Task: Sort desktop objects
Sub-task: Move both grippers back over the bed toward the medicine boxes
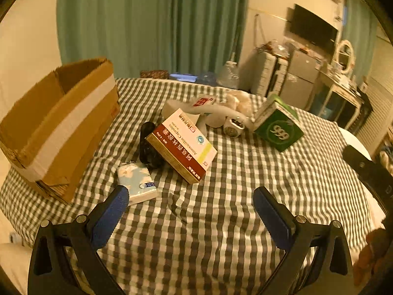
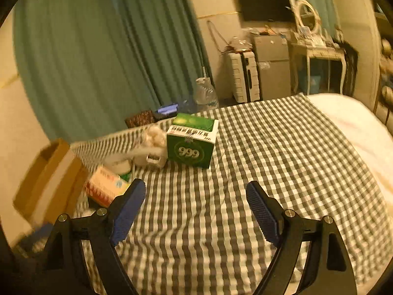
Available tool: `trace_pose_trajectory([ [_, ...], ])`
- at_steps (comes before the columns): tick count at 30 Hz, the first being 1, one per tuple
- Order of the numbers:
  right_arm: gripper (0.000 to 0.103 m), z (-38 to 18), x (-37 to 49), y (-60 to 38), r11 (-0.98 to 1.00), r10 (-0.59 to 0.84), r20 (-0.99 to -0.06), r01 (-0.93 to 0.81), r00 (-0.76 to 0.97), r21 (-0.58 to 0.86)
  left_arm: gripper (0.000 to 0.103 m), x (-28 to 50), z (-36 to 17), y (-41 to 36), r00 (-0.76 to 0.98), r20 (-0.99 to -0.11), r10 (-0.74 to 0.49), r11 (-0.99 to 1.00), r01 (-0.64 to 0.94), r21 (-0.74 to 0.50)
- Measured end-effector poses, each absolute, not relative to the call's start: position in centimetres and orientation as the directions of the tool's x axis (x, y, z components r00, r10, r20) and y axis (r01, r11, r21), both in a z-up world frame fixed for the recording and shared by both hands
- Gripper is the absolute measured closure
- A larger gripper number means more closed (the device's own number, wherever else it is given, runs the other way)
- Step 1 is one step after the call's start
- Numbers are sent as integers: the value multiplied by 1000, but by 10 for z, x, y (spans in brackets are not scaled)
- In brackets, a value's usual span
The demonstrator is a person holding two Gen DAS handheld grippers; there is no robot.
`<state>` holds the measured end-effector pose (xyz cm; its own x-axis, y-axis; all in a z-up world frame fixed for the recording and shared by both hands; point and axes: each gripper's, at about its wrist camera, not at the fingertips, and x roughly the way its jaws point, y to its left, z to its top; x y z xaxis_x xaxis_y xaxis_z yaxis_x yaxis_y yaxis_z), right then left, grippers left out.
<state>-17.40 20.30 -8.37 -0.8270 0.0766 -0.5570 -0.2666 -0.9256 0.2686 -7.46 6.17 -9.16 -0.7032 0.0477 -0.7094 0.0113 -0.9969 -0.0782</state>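
Green "999" box [image 2: 190, 145], "Amoxicillin Capsules" box [image 1: 183, 145]; both tongs [image 1: 190, 211] [image 2: 196, 207] gape empty.

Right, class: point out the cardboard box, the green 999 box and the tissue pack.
cardboard box [image 1: 73, 132], left wrist view, on its taped side wall.
green 999 box [image 2: 190, 151], right wrist view, on its printed front face.
tissue pack [image 1: 137, 183], left wrist view, on its top face.

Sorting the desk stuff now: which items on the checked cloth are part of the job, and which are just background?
Job items:
- cardboard box
- red-and-white medicine box
- green 999 box
- tissue pack
- small cup
- black object

Just background:
- green curtain
- wall screen
- suitcase
- water bottle
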Motion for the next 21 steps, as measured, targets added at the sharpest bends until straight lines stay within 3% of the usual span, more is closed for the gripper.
trace_pose_trajectory([
  [6,19,-103,-191,229,-883,31,-580,-294,-814,365,0,-99,-106,67,-717,-694,67,-992,25,-121],
  [14,19,-115,-230,217,-927,6,-546,-210,-838,311,0,-130,-132,62,-683,-729,51,-980,106,-167],
  [21,19,-137,-276,208,-920,-52,-582,-188,-812,344,0,-147,-142,64,-682,-731,28,-973,148,-176],
])
